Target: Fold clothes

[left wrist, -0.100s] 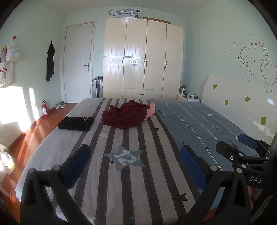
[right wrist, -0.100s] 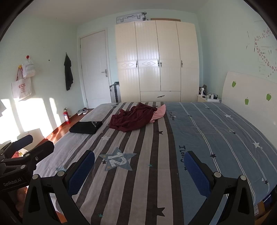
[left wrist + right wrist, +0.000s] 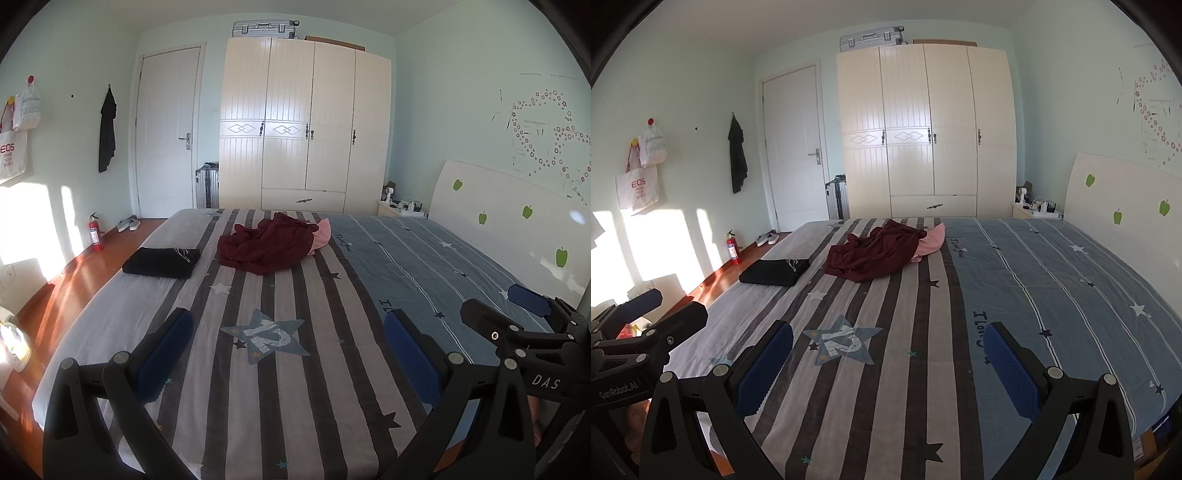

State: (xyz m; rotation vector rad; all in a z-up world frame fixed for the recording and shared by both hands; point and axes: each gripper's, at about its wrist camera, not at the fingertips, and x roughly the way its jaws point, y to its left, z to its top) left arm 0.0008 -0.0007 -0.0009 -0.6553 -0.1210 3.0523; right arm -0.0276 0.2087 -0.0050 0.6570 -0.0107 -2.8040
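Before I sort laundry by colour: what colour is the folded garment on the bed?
Black; the folded garment shows best in the left wrist view.

Left wrist view: from near edge of bed (image 3: 258, 406), low over cover, facing across toward wardrobe (image 3: 306, 122); right gripper (image 3: 498, 314) visible at right edge. Right wrist view: same edge, just rightward, same heading; left gripper (image 3: 670, 308) at left edge. Shared: bed, wardrobe, door (image 3: 794, 147), clothes heap (image 3: 875, 253).

Crumpled maroon garment (image 3: 267, 245) over pink one (image 3: 322, 236); folded black garment (image 3: 162, 262) left, apart.
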